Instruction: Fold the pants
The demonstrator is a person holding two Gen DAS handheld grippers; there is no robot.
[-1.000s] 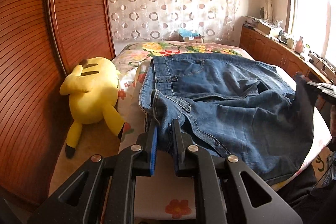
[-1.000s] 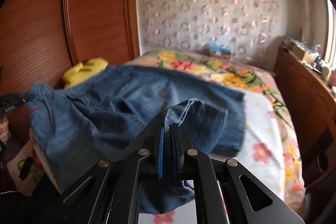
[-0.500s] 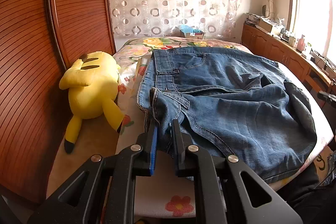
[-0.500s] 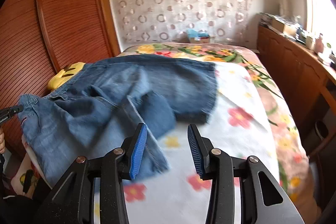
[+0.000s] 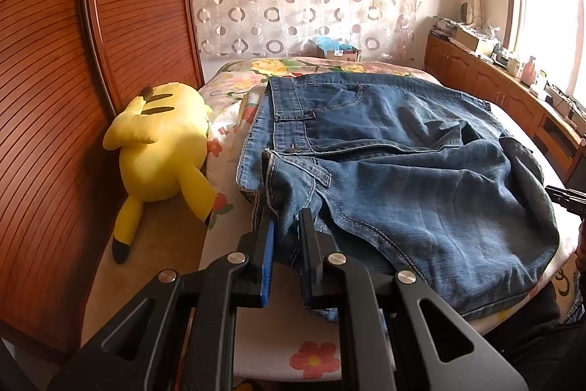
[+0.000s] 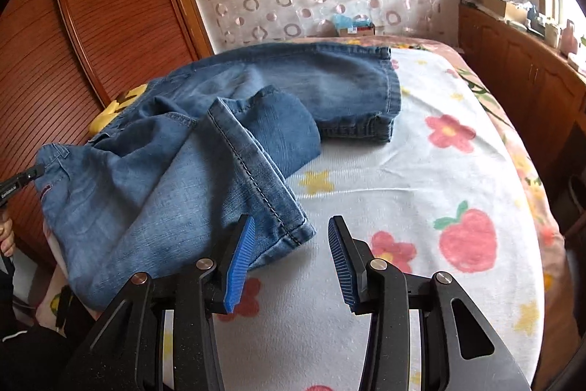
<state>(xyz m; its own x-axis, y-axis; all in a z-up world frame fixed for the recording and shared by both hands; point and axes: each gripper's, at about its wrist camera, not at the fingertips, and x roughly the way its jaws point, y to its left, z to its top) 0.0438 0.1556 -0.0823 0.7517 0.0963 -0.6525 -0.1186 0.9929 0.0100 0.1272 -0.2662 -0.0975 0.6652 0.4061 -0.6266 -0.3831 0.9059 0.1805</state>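
Blue denim jeans [image 5: 403, 163] lie on the floral bed, waistband to the left and legs doubled back over themselves. My left gripper [image 5: 285, 226] is shut on the near waistband corner of the jeans, which bunches between the pads. In the right wrist view the jeans [image 6: 190, 163] lie left of centre, with one hemmed leg end [image 6: 263, 185] lying just in front of my right gripper [image 6: 289, 240]. That gripper is open and empty above the sheet. The other leg end [image 6: 366, 98] lies flat further back.
A yellow plush toy [image 5: 164, 138] lies left of the jeans by the wooden wardrobe [image 5: 55, 79]. A wooden cabinet [image 5: 512, 94] with clutter runs along the right under the window. A small box [image 6: 353, 26] sits at the bed's far end. The floral sheet [image 6: 421, 207] is bare on the right.
My right gripper has let go of the leg end, opened and pulled back; the leg now rests folded on the jeans. My left gripper stays shut on the waistband.
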